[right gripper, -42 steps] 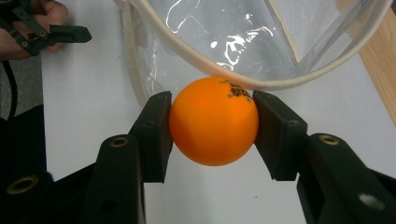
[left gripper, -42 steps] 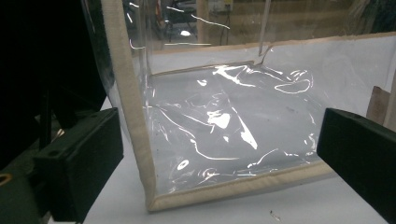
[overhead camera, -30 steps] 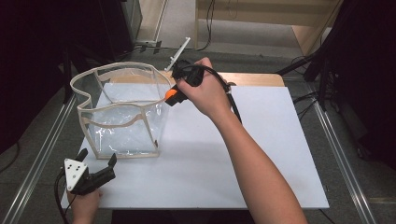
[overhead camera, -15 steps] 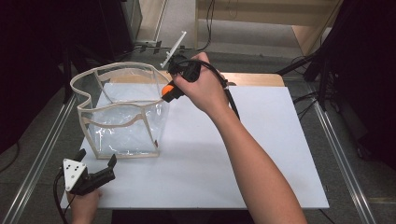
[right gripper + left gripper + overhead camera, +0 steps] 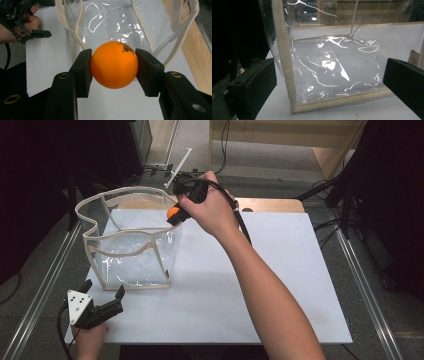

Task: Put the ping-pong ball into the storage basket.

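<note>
High view: my right gripper (image 5: 172, 215) pinches an orange ball (image 5: 173, 212) at the near-right rim of the clear plastic bag (image 5: 131, 251) with cream fabric edging, which stands open on the white table top (image 5: 260, 285). My left gripper (image 5: 102, 306) rests by the table's near-left corner, just short of the bag's base, jaws spread and nothing between them. A thin white rod (image 5: 178, 167) sticks up past the table's far edge. Left gripper view: both black jaws stand wide either side of the bag's bottom corner seam (image 5: 289, 82), not touching it; glare on the film hides much of the inside. Right gripper view: jaws clamp the orange ball (image 5: 114, 65) on both flanks, dark print on its top; the bag's mouth (image 5: 112, 22) gapes beyond it, my other hand (image 5: 18, 23) off to the upper left. Step in hand, as I judge it: carrying the ball to the bag. Next move calls for getting clear over the rim, then parting the jaws. The floppy rim and sagging edging (image 5: 77, 37) could catch a jaw; the left may need to steady the corner.
</note>
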A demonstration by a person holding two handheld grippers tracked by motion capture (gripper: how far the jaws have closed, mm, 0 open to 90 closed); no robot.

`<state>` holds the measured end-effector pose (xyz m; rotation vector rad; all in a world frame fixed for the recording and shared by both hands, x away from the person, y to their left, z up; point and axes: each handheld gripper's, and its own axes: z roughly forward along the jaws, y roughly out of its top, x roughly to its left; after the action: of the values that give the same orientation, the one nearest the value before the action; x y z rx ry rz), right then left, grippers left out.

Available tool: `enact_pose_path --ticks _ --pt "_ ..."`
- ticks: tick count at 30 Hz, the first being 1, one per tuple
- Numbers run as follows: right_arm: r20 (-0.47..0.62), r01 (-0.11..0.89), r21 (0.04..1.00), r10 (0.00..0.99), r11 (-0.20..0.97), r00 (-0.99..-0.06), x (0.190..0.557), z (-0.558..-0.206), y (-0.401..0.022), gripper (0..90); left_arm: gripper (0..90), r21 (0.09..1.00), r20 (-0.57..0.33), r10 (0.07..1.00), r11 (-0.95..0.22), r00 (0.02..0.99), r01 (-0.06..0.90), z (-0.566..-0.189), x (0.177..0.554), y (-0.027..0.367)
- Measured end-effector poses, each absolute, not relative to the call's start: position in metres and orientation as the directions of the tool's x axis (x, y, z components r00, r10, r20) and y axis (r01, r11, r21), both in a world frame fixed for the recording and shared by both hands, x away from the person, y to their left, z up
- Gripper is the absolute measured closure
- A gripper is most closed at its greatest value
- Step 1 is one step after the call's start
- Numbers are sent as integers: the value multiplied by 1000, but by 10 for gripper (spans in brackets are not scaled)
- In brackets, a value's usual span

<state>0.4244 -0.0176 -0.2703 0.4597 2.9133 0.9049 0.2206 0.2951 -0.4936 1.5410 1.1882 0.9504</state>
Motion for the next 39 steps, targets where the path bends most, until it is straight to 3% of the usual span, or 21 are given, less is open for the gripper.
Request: enact_pose_path --ticks 24,37,39 --pt "22 304 543 348 783 -937 442 -286 -4 474 0 966 23 972 -82 236 244 -493 221 296" --pt "36 317 566 361 761 -932 431 -282 -17 30 0 967 17 971 -77 238 244 -493 221 296" --pt "28 312 555 358 771 -933 427 -285 -21 0 0 967 17 971 -76 237 245 -493 221 296"
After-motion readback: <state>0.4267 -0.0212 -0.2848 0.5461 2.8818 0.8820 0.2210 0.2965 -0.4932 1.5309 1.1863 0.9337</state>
